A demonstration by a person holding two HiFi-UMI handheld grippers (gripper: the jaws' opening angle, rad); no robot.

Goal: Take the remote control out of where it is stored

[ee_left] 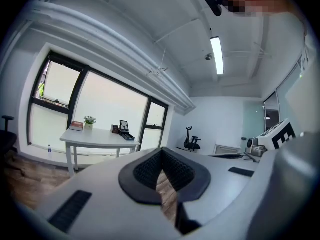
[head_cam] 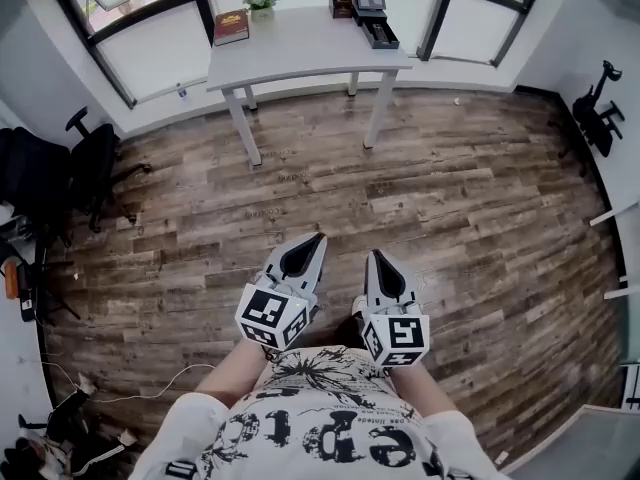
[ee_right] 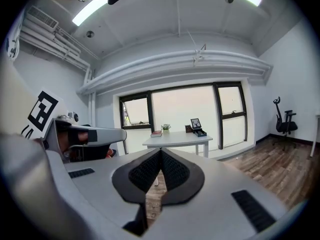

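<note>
The remote control is not made out; it is presumably stored in the black box (head_cam: 381, 34) on the distant worktop (head_cam: 300, 53). Fingers of the left gripper (head_cam: 318, 240) and right gripper (head_cam: 373, 258) are closed and empty; if left unopened, the box could be shoved off.

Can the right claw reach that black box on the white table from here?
Probably not yet. The right claw is shut and empty, and the black box sits on the table far across the wooden floor. Nothing blocks the way.

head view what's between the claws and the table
Bare wood floor only, from left claw and right claw up to the table; the head view shows it.
</note>
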